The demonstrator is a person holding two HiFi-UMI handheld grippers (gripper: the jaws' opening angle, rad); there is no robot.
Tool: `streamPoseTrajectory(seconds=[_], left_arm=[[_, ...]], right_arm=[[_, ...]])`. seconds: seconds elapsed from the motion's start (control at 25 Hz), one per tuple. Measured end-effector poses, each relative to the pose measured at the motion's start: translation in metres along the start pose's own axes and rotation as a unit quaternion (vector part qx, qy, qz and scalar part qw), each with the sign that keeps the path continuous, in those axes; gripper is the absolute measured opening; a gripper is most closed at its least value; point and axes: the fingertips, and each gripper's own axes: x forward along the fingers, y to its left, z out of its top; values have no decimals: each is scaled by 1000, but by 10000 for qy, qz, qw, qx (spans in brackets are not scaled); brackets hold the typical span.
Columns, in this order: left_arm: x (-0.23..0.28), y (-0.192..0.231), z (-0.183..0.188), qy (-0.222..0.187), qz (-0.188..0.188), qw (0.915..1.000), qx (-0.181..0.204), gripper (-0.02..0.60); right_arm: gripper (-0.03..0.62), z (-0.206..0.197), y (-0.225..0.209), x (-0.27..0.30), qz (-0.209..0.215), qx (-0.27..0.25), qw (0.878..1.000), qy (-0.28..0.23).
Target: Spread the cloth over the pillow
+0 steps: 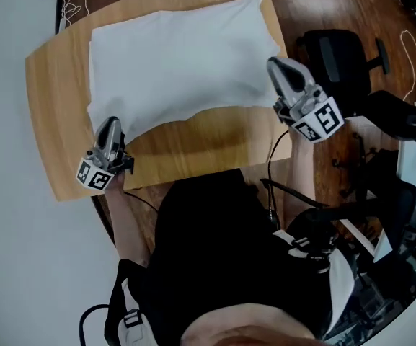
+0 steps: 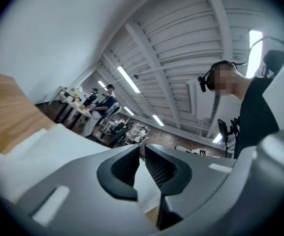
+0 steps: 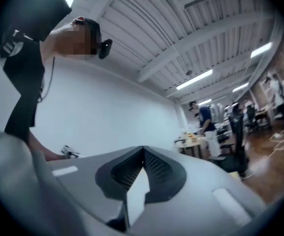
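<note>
A white cloth (image 1: pixel 179 63) lies spread across the far half of the wooden table (image 1: pixel 193 153), bulging as if over the pillow, which I cannot tell apart from it. My left gripper (image 1: pixel 111 127) is at the cloth's near left corner, shut on the fabric. White cloth (image 2: pixel 144 191) shows between its dark pads in the left gripper view, where that gripper (image 2: pixel 142 154) points nearly level. My right gripper (image 1: pixel 276 67) is raised at the cloth's near right corner. In the right gripper view it (image 3: pixel 142 154) is shut, with a strip of white cloth (image 3: pixel 136 195) pinched below the tips.
A black office chair (image 1: pixel 337 52) stands on the wood floor right of the table. More dark chair frames and cables (image 1: pixel 381 207) crowd the lower right. The person's black-clad body (image 1: pixel 222 258) is against the table's near edge. A white surface (image 1: pixel 13 193) lies left.
</note>
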Motion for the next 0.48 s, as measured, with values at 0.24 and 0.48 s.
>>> streamPoseTrajectory(seconds=[0.24,0.48], left_arm=[[22,-151,16,53,-1988,9777,669,37],[-35,-235,-3,-522,-2563,9648,281,3]], right_arm=[[0,-68,262,60,997,723,9885,880],[0,-51,357,28,732,-142,9948,692]])
